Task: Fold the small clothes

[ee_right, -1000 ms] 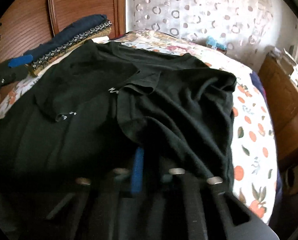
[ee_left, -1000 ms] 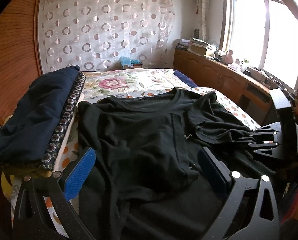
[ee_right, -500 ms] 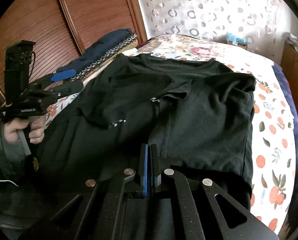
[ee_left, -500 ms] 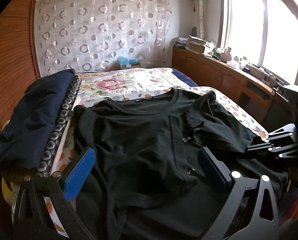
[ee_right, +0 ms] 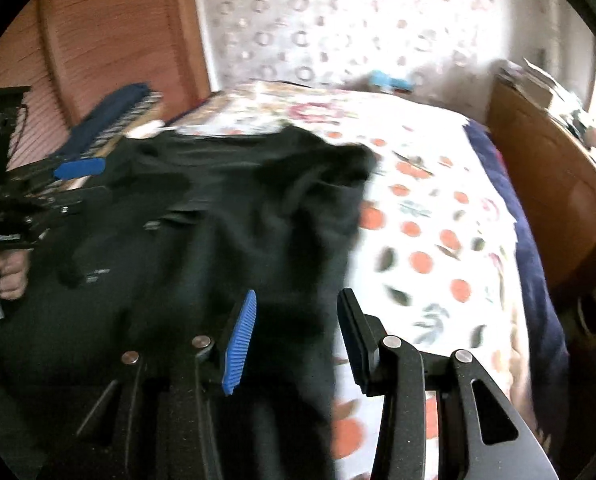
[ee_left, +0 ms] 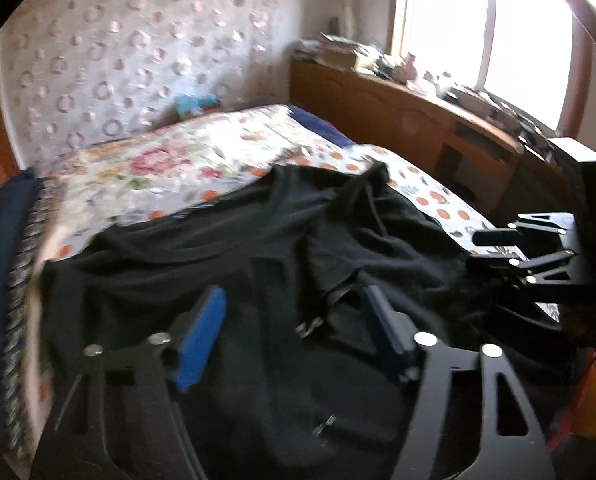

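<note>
A black T-shirt [ee_left: 226, 264] lies spread on the bed with both sleeves folded inward; it also shows in the right wrist view [ee_right: 226, 240]. My left gripper [ee_left: 294, 308] is open and empty, just above the shirt's lower middle. My right gripper [ee_right: 298, 312] is open and empty over the shirt's right hem edge. In the left wrist view the right gripper [ee_left: 494, 252] appears at the shirt's right side. In the right wrist view the left gripper [ee_right: 72, 180] appears at the far left, held by a hand.
The floral bedsheet [ee_right: 426, 216] covers the bed. A stack of folded dark clothes [ee_left: 2, 240] lies at the shirt's left. A wooden cabinet [ee_left: 418, 120] with clutter runs along the right under the window. A wooden panel wall [ee_right: 110, 40] is on the left.
My right gripper has opened, letting go of the shirt's hem, and swung right. My left gripper has narrowed a little and turned right over the shirt. Both views are motion-blurred.
</note>
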The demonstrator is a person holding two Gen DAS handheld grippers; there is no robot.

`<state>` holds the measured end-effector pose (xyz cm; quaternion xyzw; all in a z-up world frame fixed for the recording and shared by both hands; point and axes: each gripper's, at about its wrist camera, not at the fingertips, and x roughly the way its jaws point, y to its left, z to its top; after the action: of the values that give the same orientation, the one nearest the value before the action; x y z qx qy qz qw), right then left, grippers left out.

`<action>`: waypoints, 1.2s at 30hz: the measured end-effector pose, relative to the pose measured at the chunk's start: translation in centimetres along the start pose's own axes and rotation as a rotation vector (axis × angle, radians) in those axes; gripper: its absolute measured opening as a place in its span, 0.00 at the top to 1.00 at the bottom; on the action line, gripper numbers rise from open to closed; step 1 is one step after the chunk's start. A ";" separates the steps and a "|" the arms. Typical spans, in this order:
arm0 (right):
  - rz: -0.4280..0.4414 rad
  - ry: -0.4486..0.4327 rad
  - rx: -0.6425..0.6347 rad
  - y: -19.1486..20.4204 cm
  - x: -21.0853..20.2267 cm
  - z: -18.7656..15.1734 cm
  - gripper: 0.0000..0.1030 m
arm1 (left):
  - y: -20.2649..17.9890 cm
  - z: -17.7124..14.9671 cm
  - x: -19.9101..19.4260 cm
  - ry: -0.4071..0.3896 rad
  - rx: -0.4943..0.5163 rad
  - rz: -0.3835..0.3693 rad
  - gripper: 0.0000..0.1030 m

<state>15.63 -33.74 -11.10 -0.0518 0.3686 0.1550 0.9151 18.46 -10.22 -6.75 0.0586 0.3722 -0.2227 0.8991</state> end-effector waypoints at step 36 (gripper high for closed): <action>-0.029 0.024 0.001 -0.9 2.6 -0.7 0.54 | 11.9 1.1 -2.5 0.075 -0.090 0.312 0.47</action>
<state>17.23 -34.12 -13.39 -0.0587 0.3790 0.1407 0.9128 22.89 1.03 -4.89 0.0836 0.4015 -0.0609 0.9100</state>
